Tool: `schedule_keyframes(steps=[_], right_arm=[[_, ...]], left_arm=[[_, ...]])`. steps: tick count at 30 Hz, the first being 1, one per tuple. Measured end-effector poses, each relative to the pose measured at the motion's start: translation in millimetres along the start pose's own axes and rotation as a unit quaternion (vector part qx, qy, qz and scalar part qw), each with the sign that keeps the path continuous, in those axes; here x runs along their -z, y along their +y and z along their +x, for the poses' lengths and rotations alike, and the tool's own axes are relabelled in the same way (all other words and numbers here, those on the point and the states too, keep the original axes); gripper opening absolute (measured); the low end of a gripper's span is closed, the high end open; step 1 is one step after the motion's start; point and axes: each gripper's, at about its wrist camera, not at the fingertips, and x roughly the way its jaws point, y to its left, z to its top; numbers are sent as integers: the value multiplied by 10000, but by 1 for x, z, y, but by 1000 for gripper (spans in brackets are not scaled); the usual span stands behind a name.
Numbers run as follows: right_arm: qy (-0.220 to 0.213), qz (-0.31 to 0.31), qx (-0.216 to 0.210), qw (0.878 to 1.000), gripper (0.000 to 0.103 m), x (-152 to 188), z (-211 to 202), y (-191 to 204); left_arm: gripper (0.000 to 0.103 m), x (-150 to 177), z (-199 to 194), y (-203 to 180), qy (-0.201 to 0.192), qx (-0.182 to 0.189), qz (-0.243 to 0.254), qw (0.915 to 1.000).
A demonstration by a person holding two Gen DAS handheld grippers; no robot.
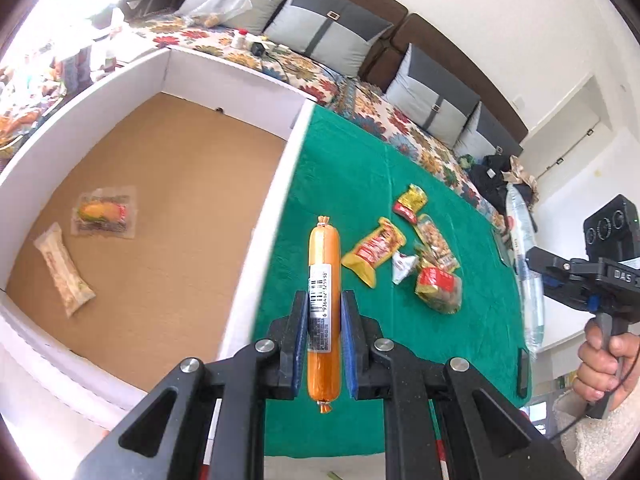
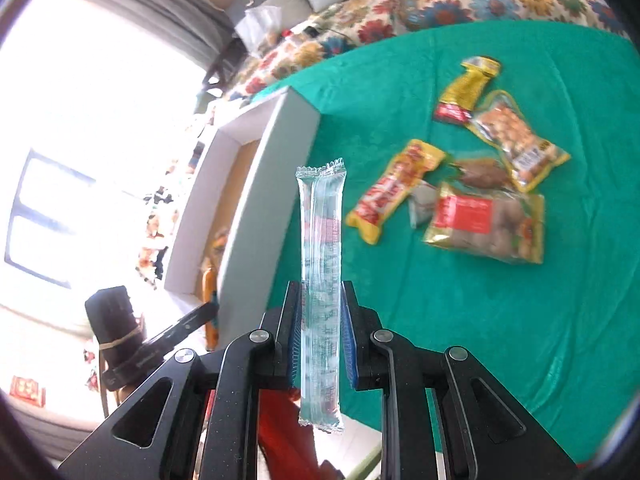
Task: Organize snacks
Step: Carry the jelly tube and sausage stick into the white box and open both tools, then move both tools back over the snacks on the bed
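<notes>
Sausage (image 1: 324, 304) between left fingers (image 1: 299, 332); wafer pack (image 2: 321, 292) between right

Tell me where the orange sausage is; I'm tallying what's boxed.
Not boxed: in the left wrist view the orange sausage is clamped in the left tongs, above the green cloth right of the white box.

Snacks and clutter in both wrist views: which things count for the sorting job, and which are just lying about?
Part of the job:
- orange sausage, in the left tongs
- clear stick pack, in the right tongs
- loose snack packets on the green cloth
- white box holding two snacks

Lying about:
- cushions
- floral cover
- plastic bottle
</notes>
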Motion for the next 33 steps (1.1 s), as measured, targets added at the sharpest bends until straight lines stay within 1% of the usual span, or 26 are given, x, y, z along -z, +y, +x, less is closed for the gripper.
schedule_keyframes(steps=[2, 3, 4, 5, 6, 7, 8, 9, 10, 11, 12, 13, 14, 16, 18, 20, 22, 24, 25, 27, 29, 30, 31, 32, 33], right_arm=[[115, -352, -390, 9986, 19, -16, 44, 58], [140, -499, -501, 9974, 20, -21, 62, 82], [129, -619, -604, 9962, 21, -22, 77, 103], [104, -729, -667, 9951, 26, -25, 92, 121], [128, -839, -663, 9942, 42, -28, 105, 134], [120, -925, -592, 9939, 51, -27, 110, 141], [36, -991, -513, 9937, 56, -26, 113, 144], [-38, -1059, -479, 9932, 56, -21, 108, 140], [-75, -1124, -444, 9926, 55, -18, 101, 130], [-126, -1181, -344, 9923, 57, -14, 96, 118], [-220, -1260, -102, 9917, 60, -9, 87, 98], [-351, -1377, 246, 9896, 62, -7, 78, 75], [-512, -1528, 668, 9847, 66, 0, 68, 51], [-752, -1727, 1650, 9681, 67, 14, 54, -5], [-913, -1661, 2606, 9467, 67, 30, 37, -70], [-1030, -1306, 3324, 9283, 67, 47, 12, -135], [-1124, -875, 3827, 9128, 67, 67, -16, -189], [-1166, -497, 4156, 9007, 67, 85, -38, -230], [-1173, -343, 4244, 8972, 67, 94, -47, -244], [-1195, -124, 4354, 8922, 67, 102, -54, -268], [-1235, -44, 4375, 8907, 67, 109, -56, -279], [-1248, -34, 4371, 8907, 67, 111, -55, -281], [-1259, -40, 4350, 8916, 67, 112, -51, -280], [-1400, -78, 4298, 8920, 68, 114, -52, -280], [-1437, -91, 4292, 8917, 71, 114, -51, -281]], left_arm=[[15, -19, -15, 30, -207, -533, -110, 9983], [15, -26, -21, 44, -304, -833, -142, 9960], [15, -30, -25, 56, -384, -1161, -119, 9924], [18, -32, -27, 67, -458, -1538, -83, 9870], [35, -33, -29, 77, -483, -1873, -57, 9811], [63, -29, -32, 88, -508, -2131, -80, 9757], [74, -24, -36, 96, -588, -2276, -161, 9718], [84, -18, -41, 101, -736, -2313, -282, 9697], [84, -10, -46, 105, -879, -2256, -412, 9694], [84, -4, -47, 107, -898, -2158, -500, 9710], [85, 1, -45, 106, -844, -2047, -549, 9736], [85, 7, -44, 100, -806, -1916, -552, 9766], [85, 12, -40, 90, -800, -1770, -508, 9796], [85, 19, -32, 59, -778, -1475, -289, 9856], [85, 25, -17, 24, -681, -1146, 39, 9911], [86, 33, 3, -17, -519, -814, 414, 9945], [95, 44, 30, -55, -289, -514, 813, 9949], [96, 58, 64, -87, -15, -407, 1200, 9919], [96, 66, 84, -101, 142, -400, 1375, 9896], [96, 82, 124, -120, 460, -427, 1632, 9846], [96, 96, 162, -129, 721, -617, 1747, 9800], [96, 101, 177, -132, 786, -708, 1798, 9780], [96, 106, 189, -132, 810, -785, 1856, 9761], [96, 108, 199, -133, 815, -863, 1918, 9742], [96, 110, 207, -133, 810, -953, 1978, 9722]])
